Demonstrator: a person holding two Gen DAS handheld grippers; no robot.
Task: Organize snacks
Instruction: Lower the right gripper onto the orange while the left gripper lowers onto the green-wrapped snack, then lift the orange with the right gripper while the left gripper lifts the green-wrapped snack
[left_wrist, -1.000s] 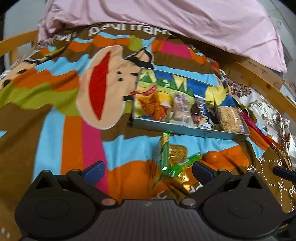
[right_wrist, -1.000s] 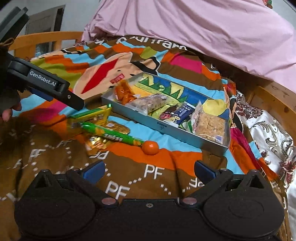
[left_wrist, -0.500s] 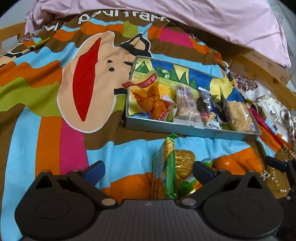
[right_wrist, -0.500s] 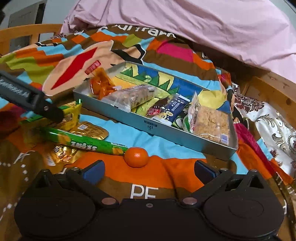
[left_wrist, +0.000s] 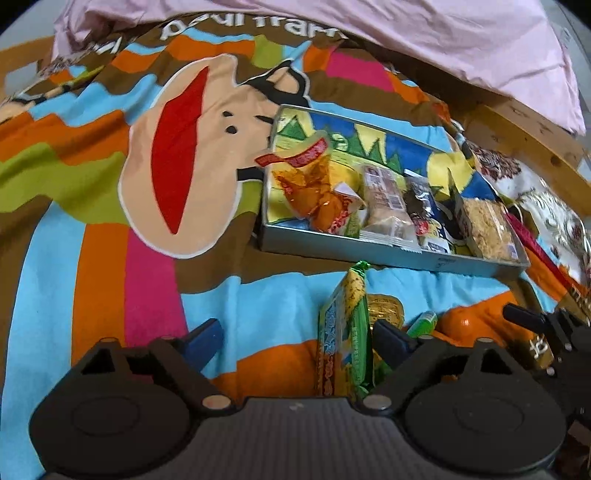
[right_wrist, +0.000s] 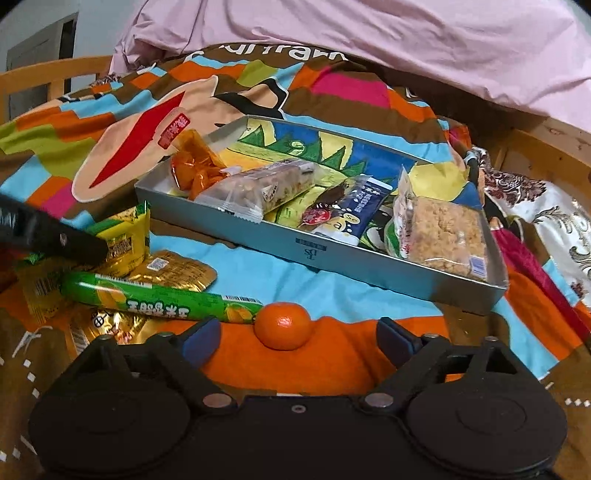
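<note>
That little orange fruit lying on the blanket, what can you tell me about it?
The mandarin is small, round and bright orange, with a glossy, unpeeled skin. It sits on an orange stripe of the blanket, outside the metal tray. The tip of the long green snack tube lies right against its left side. It rests just ahead of the open right gripper, between the fingertips but not held. In the left wrist view only a sliver shows.

Striped blanket (right_wrist: 332, 284) under tin tray (right_wrist: 332, 258), tangerine (right_wrist: 282, 325), packets (right_wrist: 159, 299)

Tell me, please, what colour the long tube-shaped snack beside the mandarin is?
Green long tube-shaped snack, clearest in the right wrist view.
</note>
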